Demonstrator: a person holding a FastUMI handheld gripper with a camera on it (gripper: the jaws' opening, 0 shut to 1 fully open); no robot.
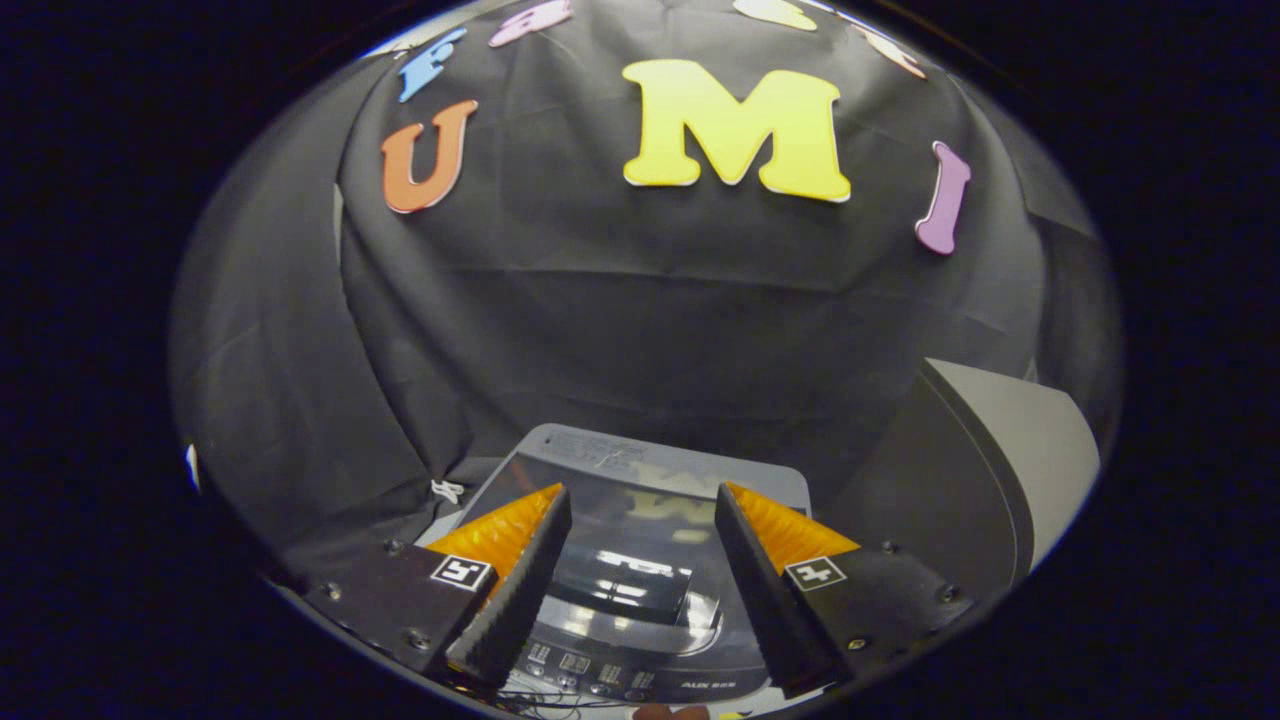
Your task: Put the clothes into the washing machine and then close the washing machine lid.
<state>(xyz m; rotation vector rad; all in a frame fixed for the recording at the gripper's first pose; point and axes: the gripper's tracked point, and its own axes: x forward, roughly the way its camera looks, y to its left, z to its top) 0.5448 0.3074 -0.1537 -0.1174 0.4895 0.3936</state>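
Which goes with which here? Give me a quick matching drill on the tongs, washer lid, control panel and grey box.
Things:
1 tongs
2 washing machine lid
3 control panel
4 grey box

States:
A lying flat, glossy, between the fingers
B open, holding nothing
C standing right of the machine
D strip of buttons at the lid's near edge

Pairs: 1-B, 2-A, 3-D, 4-C

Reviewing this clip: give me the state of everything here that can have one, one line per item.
washing machine lid: down, closed flat, glossy top reflecting the booth.
washing machine control panel: facing the camera, nothing pressing it.
gripper: open, fingers spread wide above the lid, holding nothing.
grey box: beside the machine on the right, tilted; cannot tell whether it opens.
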